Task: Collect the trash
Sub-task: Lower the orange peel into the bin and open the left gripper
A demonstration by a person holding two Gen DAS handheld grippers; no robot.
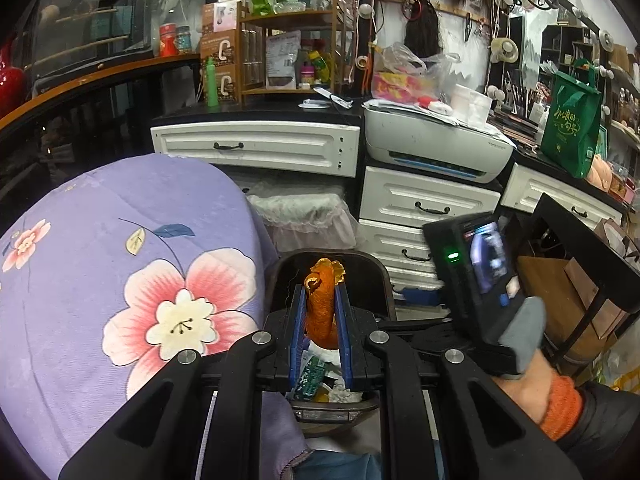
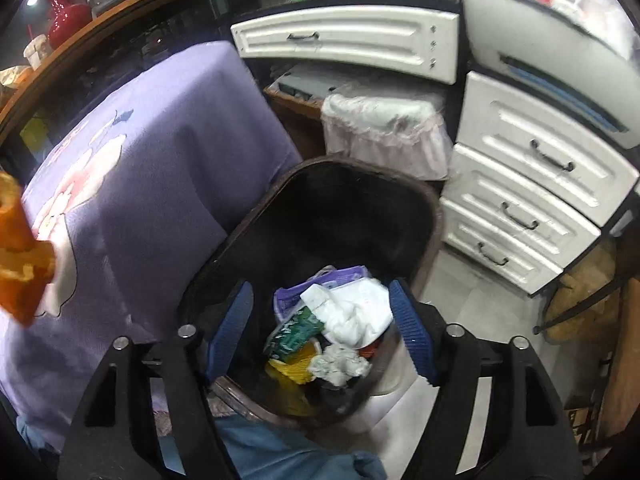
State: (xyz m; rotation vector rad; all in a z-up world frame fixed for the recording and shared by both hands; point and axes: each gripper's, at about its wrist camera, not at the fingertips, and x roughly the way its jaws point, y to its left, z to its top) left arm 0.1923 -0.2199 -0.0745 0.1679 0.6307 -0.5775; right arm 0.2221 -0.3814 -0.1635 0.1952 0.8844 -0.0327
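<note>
- Left gripper (image 1: 321,312) clamped on an orange peel (image 1: 322,304); blue pads press it from both sides, curled end of the peel sticks out past the tips.
- Peel held over the open mouth of a dark trash bin (image 1: 360,264), not touching the contents below.
- Right gripper (image 2: 320,332) released, blue fingers (image 2: 410,332) spread wide and nothing between them, poised over the same bin (image 2: 434,216).
- Bin contents in the right wrist view: white crumpled paper (image 2: 352,316), a green wrapper (image 2: 298,332), a yellow wrapper (image 2: 294,372), a grey wad of tissue (image 2: 340,364), a purple packet (image 2: 288,300).
- Same peel shows at the far left edge of the right wrist view (image 2: 20,248), beside the bin and above the cloth.
- Purple flowered cloth (image 1: 120,264) covers a surface just left of the bin, its edge touching the bin side.
- White drawers (image 1: 428,208) with black handles behind and right of the bin; a white printer (image 1: 436,144) sits on top of them.
- Second bin lined with a clear bag (image 1: 304,216) stands behind the dark one, under the desk.
- Green shopping bag (image 1: 572,128) on the counter at far right.
</note>
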